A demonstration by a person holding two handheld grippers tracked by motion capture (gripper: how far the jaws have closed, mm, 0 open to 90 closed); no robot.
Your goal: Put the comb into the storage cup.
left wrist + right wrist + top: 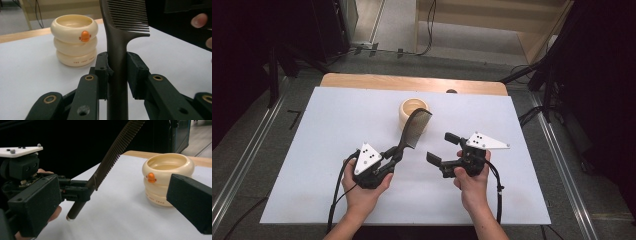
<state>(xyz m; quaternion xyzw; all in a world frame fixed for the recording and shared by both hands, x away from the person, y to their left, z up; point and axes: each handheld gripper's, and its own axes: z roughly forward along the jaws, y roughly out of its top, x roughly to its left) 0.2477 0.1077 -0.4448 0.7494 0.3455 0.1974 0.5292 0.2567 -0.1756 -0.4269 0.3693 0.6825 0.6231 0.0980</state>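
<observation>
left tongs (396, 152) clamp light, stiff, slick black comb (414, 129) by its handle; right tongs (442, 148) wide, empty, mid-frame.

Comb (120, 37) tip cut off by top edge; cup (75, 40) lettering seemingly illegible.

You see a matt dark plastic comb (117, 50), a glossy cream plastic cup (74, 40), and a smooth matt white table sheet (337, 130).

Small print on cup (74, 40) illegible
</observation>
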